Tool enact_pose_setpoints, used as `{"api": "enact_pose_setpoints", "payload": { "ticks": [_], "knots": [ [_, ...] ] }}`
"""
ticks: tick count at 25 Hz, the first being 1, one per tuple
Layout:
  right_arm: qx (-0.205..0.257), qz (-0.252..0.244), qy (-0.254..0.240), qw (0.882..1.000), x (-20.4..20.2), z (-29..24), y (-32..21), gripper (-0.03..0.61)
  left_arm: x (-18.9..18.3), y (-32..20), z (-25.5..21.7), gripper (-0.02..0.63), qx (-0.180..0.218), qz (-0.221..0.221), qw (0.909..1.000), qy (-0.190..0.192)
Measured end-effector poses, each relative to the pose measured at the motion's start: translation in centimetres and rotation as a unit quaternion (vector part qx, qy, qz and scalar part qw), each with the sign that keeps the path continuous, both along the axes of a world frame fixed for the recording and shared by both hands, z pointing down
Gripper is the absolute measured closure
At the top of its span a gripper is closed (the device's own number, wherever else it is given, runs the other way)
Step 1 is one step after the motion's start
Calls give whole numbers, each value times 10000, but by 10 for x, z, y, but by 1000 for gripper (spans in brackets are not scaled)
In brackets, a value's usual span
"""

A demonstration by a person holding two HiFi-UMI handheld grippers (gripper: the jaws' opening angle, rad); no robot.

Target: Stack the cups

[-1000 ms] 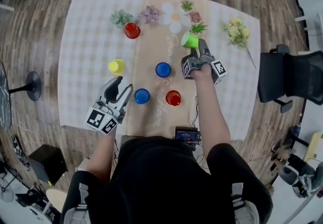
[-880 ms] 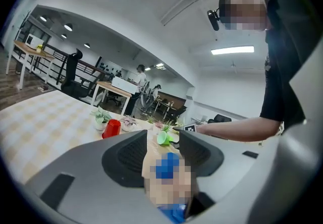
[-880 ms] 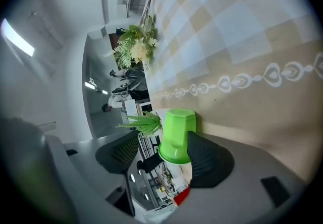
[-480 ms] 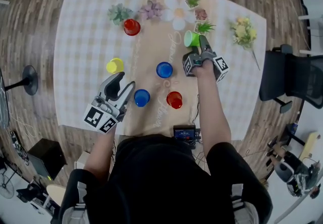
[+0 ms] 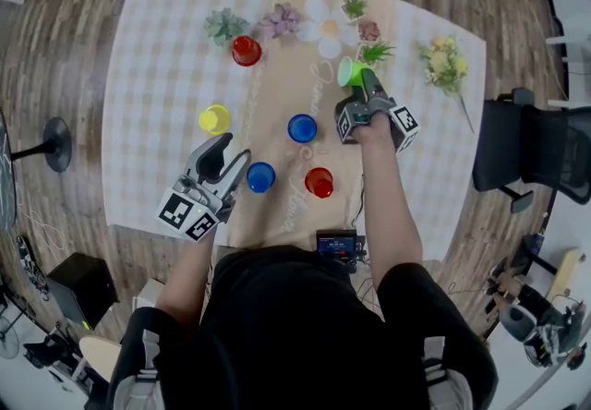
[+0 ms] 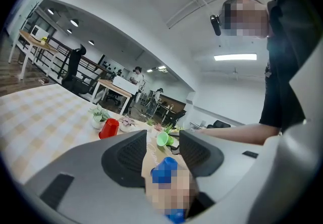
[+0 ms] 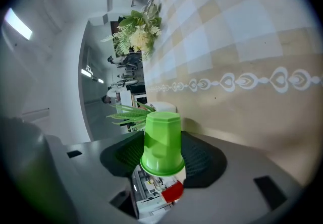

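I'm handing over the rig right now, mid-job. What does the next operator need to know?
Left gripper: open, empty, beside the near blue cup.
Right gripper: jaws have just been closing on the green cup, which is tilted, with the pads on its sides.
Standing apart on the table: far red cup, yellow cup, middle blue cup, near red cup.
Done: nothing stacked.
Left: probably set the green cup on another, then stack the rest.
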State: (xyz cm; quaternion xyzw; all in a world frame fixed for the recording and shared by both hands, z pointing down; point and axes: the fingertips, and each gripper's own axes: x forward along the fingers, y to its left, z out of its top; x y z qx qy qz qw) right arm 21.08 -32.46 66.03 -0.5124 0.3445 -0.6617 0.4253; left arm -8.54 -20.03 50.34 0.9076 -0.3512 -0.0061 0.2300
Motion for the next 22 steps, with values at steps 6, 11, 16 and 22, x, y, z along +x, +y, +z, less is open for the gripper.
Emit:
{"api": "enact_pose_setpoints", "payload": {
  "ticks": [6, 11, 16, 22],
  "knots": [
    [774, -363, 514, 9950, 0, -63, 10, 342, -9, 16, -23, 420, 303, -116, 9995, -34],
    [1634, -833, 1824, 9660, 0, -145, 31, 344, -12, 37, -45, 420, 577, -107, 9982, -87],
    [2406, -1283, 3257, 9053, -25, -231, 66, 344, -19, 52, -72, 420, 864, -37, 9962, -65],
    [3062, -1612, 4894, 8005, -70, -311, 123, 344, -24, 67, -97, 420, 1088, 195, 9939, 23]
  ]
}}
